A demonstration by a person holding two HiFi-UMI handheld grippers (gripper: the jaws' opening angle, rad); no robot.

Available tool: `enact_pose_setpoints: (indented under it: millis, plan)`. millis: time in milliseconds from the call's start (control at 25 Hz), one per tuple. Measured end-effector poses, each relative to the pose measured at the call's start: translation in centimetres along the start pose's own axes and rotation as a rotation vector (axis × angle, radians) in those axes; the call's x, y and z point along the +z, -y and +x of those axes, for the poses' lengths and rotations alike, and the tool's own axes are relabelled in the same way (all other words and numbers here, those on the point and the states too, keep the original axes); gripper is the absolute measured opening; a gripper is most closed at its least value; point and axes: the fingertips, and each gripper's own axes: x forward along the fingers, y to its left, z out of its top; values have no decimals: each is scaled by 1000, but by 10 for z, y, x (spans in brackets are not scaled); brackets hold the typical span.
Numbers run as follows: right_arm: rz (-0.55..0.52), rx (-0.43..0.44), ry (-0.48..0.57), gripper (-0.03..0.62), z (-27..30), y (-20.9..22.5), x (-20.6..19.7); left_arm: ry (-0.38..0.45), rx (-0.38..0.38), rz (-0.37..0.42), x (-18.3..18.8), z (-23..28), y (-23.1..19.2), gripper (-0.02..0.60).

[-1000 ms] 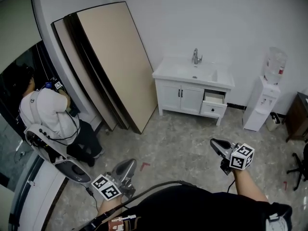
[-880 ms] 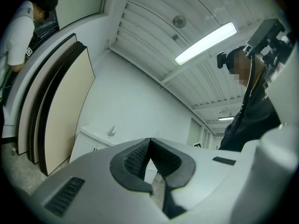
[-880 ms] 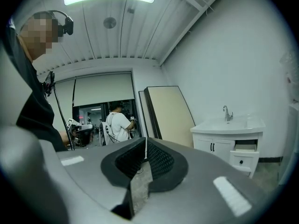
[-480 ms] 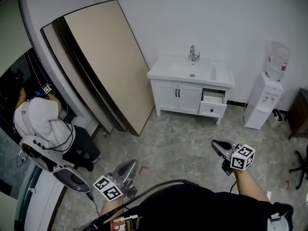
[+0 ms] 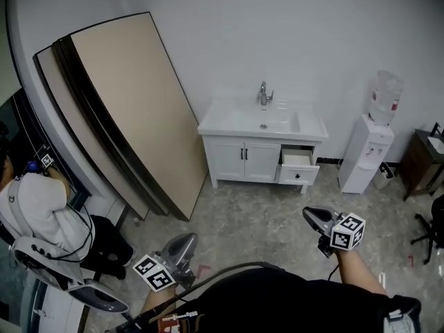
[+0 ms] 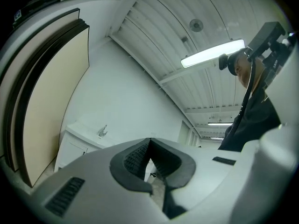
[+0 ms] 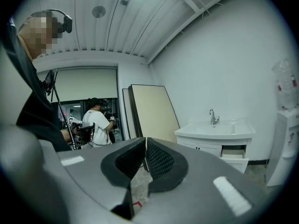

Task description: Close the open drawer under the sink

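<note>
Boards [image 5: 132, 109]: big beige panels leaning on the wall, left of the cabinet.
Sink cabinet [image 5: 243, 159]: white, against the far wall.
Water dispenser [image 5: 364, 159]: right of the cabinet.
Drawer [image 5: 298, 159]: upper right of the cabinet, under the sink, pulled out.
Left gripper [image 5: 186, 240]: fingers clenched, empty, well apart from the drawer.
Right gripper [image 5: 309, 214]: fingers clenched, empty.

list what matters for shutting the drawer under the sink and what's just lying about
For the job: open drawer, sink cabinet, left gripper, right gripper, both shut.
Just about: leaning boards, water dispenser, person in white shirt, dark side table.
</note>
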Motion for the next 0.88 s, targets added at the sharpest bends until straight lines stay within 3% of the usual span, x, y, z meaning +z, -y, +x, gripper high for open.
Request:
enact_pose_setpoints:
  millis: [280,640,880]
  plan:
    - [-12,-40,15,11,88,-15,21,-3,-43,10,51,-12,-86,0]
    - [-15,-18,-30,11,176,-27,18,7,-15,-19,69,-37,-167,0]
    - [-3,10,-41,11,217,-9,21,-2,28,-54,66,-37,-197,0]
